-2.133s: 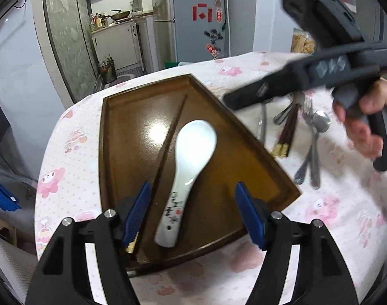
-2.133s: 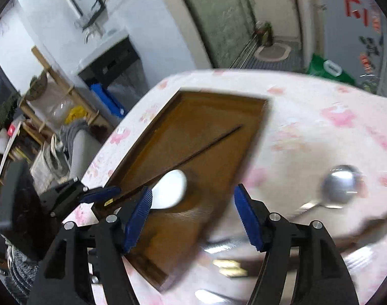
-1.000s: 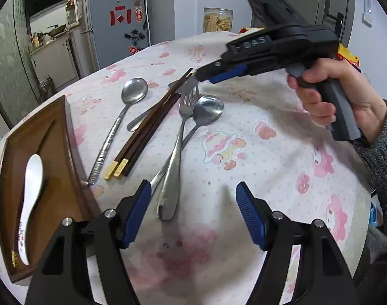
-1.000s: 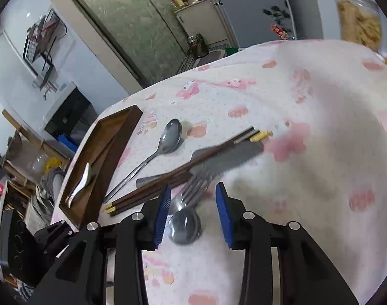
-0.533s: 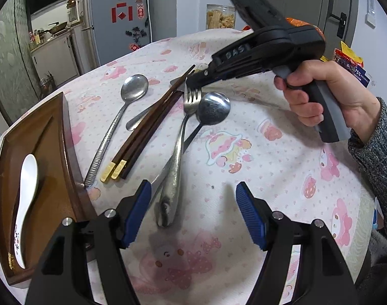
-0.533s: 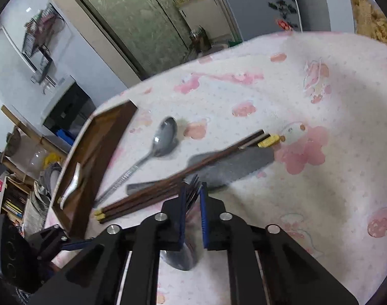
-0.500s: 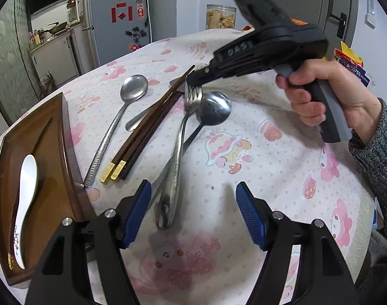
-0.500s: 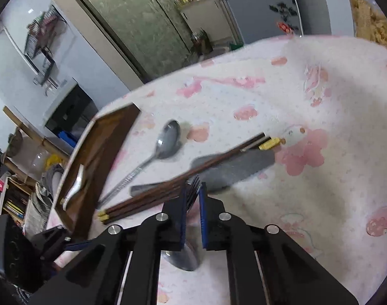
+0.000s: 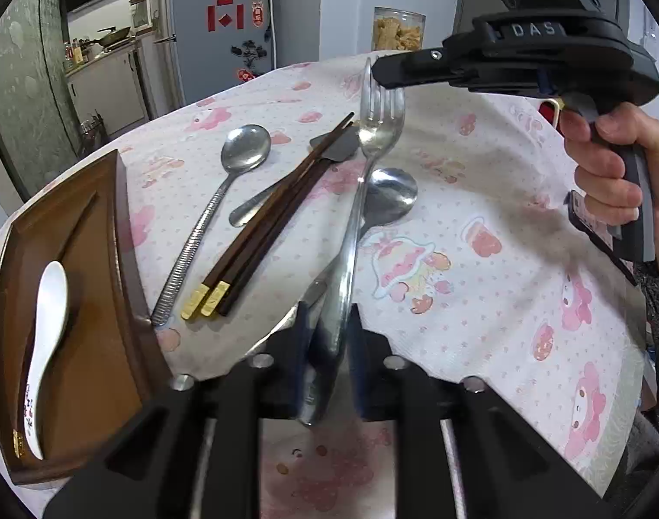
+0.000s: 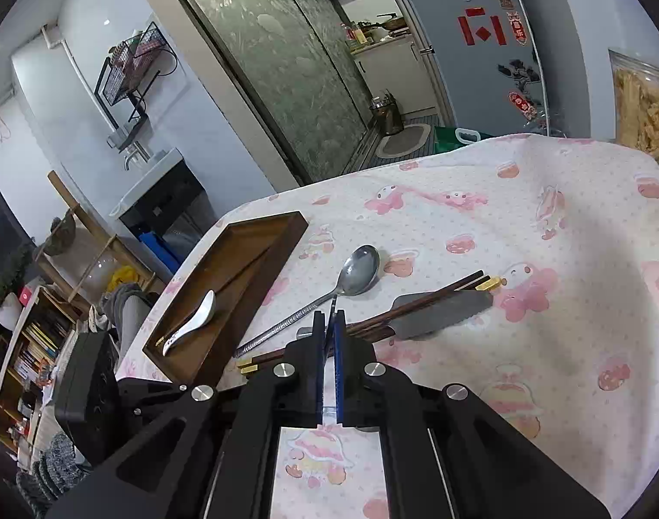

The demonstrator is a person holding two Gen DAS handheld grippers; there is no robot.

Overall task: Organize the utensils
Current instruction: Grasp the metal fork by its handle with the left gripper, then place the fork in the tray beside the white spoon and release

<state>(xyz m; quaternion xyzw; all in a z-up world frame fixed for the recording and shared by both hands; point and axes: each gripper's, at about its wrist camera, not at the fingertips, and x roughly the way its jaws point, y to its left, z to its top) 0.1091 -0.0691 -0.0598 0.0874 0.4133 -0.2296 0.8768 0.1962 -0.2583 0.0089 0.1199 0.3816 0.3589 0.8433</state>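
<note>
A steel fork (image 9: 351,225) is lifted off the table, held at both ends. My left gripper (image 9: 329,337) is shut on its handle. My right gripper (image 9: 383,75) is shut on its tines; in the right wrist view (image 10: 328,324) the blue pads close on the fork's thin edge (image 10: 332,307). On the pink cloth lie a textured-handle spoon (image 9: 219,199), dark chopsticks with gold ends (image 9: 268,225), a second spoon (image 9: 390,194) and a knife (image 10: 442,309). A brown wooden tray (image 9: 126,233) at the left holds a white ceramic spoon (image 9: 46,333) and a chopstick.
A jar of snacks (image 9: 396,28) stands at the table's far edge. A fridge (image 9: 225,21) is behind the table. The table edge drops off left of the tray, with shelves and a sink (image 10: 152,173) beyond.
My left gripper has closed on the fork's handle; it was open half a second ago. The fork has risen off the table, with my right gripper still shut on its tines.
</note>
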